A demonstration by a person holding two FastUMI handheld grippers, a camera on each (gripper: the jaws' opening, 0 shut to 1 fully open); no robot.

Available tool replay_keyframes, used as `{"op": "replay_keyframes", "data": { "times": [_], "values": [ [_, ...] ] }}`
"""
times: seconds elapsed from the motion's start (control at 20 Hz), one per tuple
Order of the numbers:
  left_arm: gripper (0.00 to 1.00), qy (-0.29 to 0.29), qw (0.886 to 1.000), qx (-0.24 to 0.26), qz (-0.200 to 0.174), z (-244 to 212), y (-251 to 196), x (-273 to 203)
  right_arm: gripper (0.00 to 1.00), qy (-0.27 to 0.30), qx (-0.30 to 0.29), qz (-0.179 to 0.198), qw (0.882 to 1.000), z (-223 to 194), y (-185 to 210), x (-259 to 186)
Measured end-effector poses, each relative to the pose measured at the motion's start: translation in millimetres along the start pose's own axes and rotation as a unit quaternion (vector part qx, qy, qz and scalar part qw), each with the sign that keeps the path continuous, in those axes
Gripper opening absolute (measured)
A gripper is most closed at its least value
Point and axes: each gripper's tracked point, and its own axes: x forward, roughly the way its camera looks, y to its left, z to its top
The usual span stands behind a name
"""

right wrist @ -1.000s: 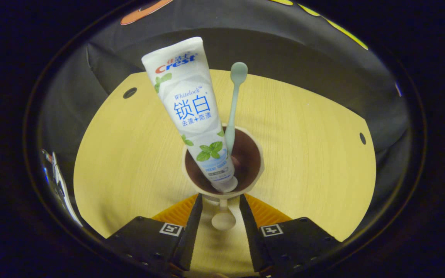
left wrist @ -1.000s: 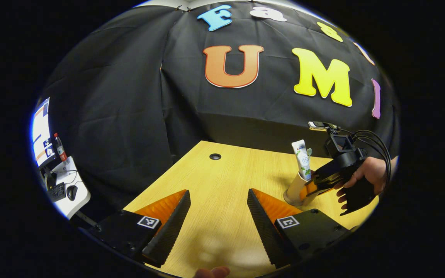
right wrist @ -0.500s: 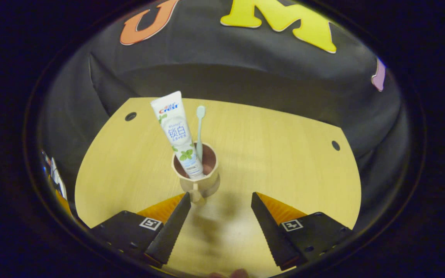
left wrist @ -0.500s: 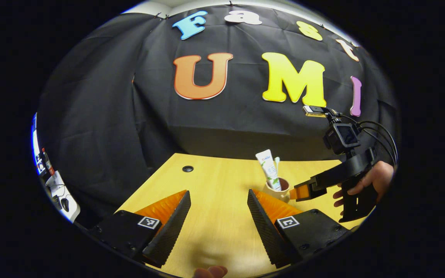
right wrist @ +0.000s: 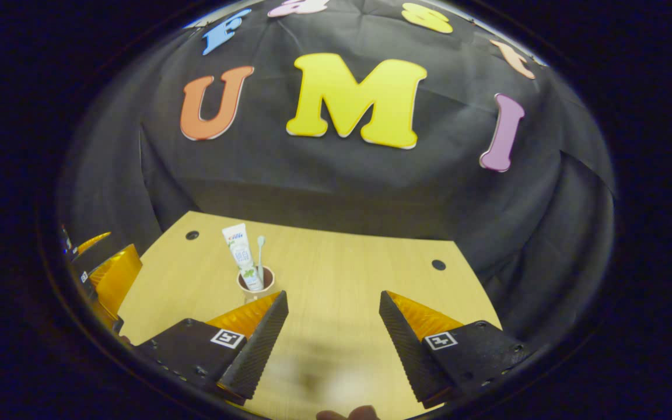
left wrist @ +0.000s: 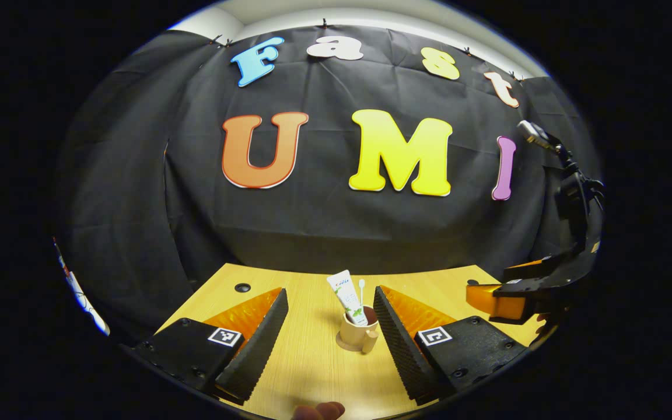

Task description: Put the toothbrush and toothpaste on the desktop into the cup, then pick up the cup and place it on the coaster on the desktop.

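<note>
Since a second ago we have drawn both grippers back: then the right gripper (right wrist: 330, 329) was closed on the cup's handle, and now its fingers stand wide apart with nothing between them, low in the right gripper view. The left gripper (left wrist: 330, 326) is just as wide open and empty at the bottom of the left gripper view.

The desk (left wrist: 312, 373) fills the lower middle of both views, with its far edge against the black cloth and a cable hole (left wrist: 242, 287) at its upper left. Most of its surface lies bare, so we have open room on every side of the cup.

The cup (left wrist: 354, 335) stands upright in the lower centre of the left gripper view, seemingly on a thin round coaster (left wrist: 343, 346) showing under its base. The toothpaste (left wrist: 347, 296) and toothbrush (left wrist: 361, 291) stand in it, leaning slightly.

We judge the task all but done: the last step, setting the cup down, looks finished. The next move calls only for keeping clear of the cup, so that the tall tube is not knocked.
</note>
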Motion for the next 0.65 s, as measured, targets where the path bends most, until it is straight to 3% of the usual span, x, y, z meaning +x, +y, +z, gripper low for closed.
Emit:
{"op": "replay_keyframes", "data": {
  "times": [0.3,0.65],
  "values": [
    [0.94,-0.029,1.000,0.006,-0.008,34,-29,-28,0.96,-0.114,0.029,-0.020,0.993,32,-29,-61],
    [0.94,-0.046,0.999,0.010,0.010,41,-36,-39,0.99,-0.133,0.040,-0.020,0.990,22,-40,-79]
  ]
}}
